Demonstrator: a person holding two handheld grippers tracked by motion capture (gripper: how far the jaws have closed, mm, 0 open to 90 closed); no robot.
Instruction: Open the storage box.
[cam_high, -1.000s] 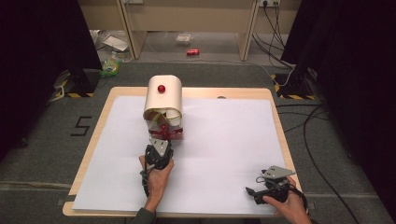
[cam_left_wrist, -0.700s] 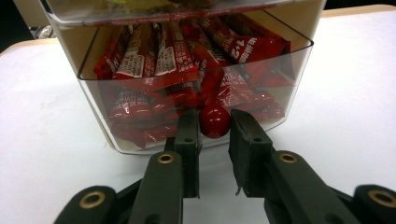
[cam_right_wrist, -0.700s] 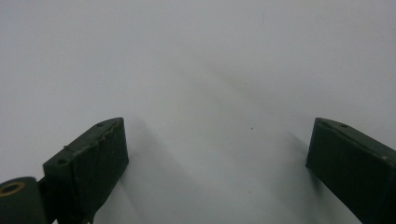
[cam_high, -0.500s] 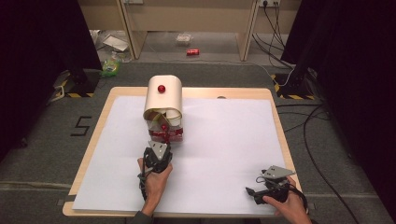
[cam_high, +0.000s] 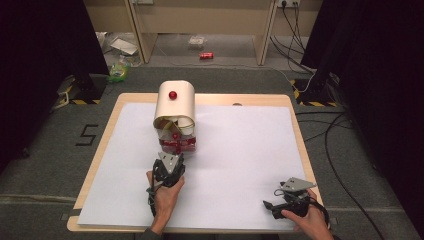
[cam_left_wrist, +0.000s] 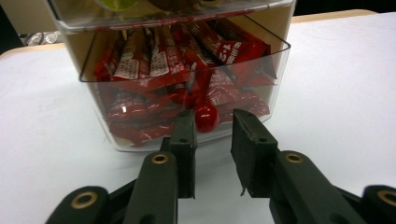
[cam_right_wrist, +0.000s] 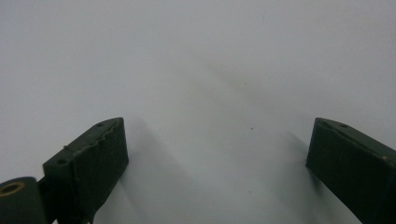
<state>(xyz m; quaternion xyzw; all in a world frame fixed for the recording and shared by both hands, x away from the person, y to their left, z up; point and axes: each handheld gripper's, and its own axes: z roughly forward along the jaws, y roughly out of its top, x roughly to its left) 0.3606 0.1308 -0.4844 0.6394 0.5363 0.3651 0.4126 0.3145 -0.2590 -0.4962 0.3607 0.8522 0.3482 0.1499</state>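
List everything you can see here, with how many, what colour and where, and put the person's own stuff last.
Table: one, light wood edge, centre of the high view.
White sheet: one, white, covering most of the tabletop.
Dispenser box: one, cream curved top with a red knob, clear front, far left of centre on the sheet.
Clear drawer: one, transparent, at the box's base, with a red knob on its front.
Snack packets: many, red, inside the drawer.
Can: one, red, on the floor beyond the table.
Left gripper: one, black, jaws open just before the drawer's knob.
Right gripper: one, black, open, low over the sheet's near right.
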